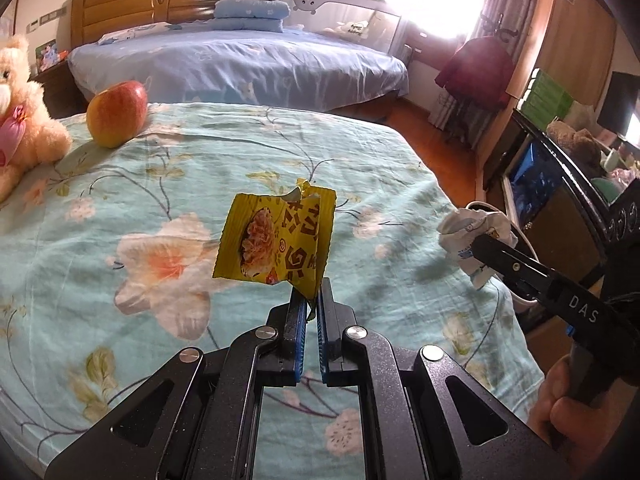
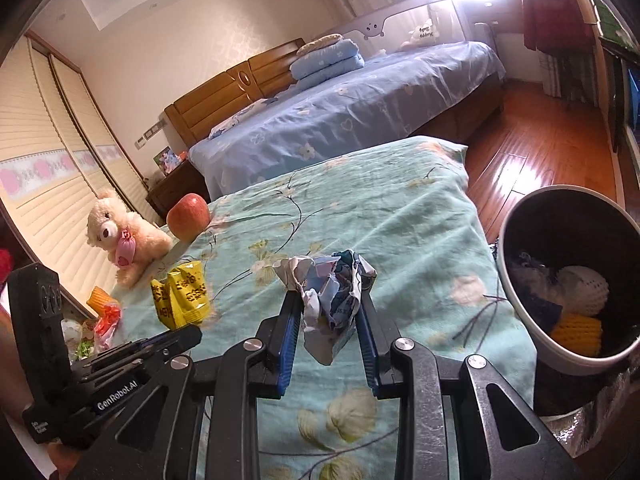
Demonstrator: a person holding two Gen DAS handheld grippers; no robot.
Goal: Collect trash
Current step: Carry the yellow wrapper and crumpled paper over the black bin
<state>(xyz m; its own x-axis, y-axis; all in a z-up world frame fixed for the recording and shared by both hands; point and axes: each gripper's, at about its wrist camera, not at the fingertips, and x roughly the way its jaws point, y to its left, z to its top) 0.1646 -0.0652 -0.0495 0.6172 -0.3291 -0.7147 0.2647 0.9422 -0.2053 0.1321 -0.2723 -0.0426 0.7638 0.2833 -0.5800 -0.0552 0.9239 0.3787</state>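
Note:
My left gripper (image 1: 312,294) is shut on the corner of a torn yellow snack wrapper (image 1: 276,240) and holds it above the floral bedspread (image 1: 160,208). The wrapper also shows in the right wrist view (image 2: 182,294), at the left. My right gripper (image 2: 330,300) is shut on a crumpled white and blue paper wrapper (image 2: 330,292) above the bedspread (image 2: 400,216). In the left wrist view the right gripper (image 1: 478,246) holds that crumpled wrapper (image 1: 464,236) at the bed's right edge. A trash bin (image 2: 520,308) with trash inside stands on the floor to the right.
A red apple (image 1: 116,114) and a cream teddy bear (image 1: 24,120) sit at the bed's far left; they also show in the right wrist view, the apple (image 2: 188,216) beside the bear (image 2: 124,236). A blue bed (image 1: 240,64) lies beyond. Dark furniture (image 1: 560,184) lines the right.

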